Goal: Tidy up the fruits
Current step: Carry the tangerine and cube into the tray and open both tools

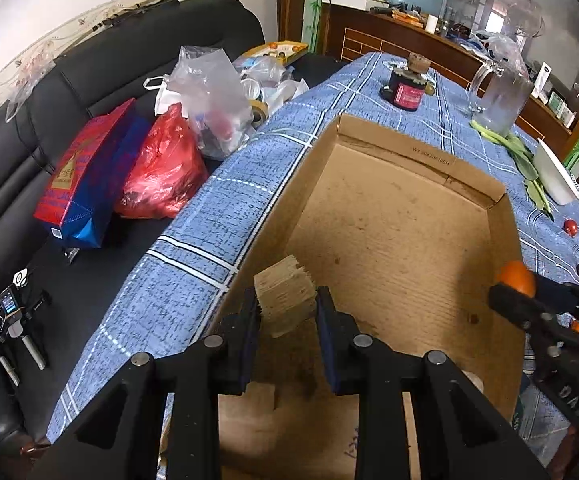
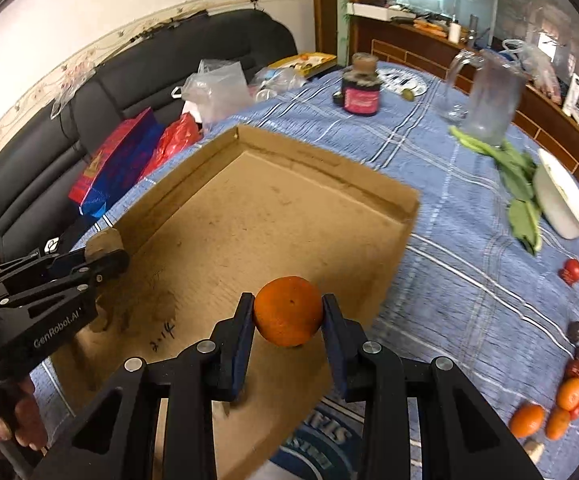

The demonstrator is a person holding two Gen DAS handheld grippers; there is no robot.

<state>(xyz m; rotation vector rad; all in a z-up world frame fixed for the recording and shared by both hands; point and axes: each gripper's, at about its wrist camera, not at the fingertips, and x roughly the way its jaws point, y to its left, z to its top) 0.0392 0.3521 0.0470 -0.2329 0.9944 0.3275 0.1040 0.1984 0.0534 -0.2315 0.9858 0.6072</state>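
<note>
Right hand-held gripper [image 2: 288, 322]: clenched on an orange [image 2: 288, 311], pads on both its sides, held above the near part of the cardboard box [image 2: 393, 200].
Left hand-held gripper [image 1: 287, 312]: grasping a pale fibrous block [image 1: 285, 294] over the box's left wall.
Cardboard box: open, lying on the blue plaid desk [image 2: 461, 280].
Other fruits [image 2: 549, 412]: oranges and small red ones, on the desk right of the box.

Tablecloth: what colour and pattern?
Tablecloth: blue with white and dark plaid lines; clearest in the right wrist view.
</note>
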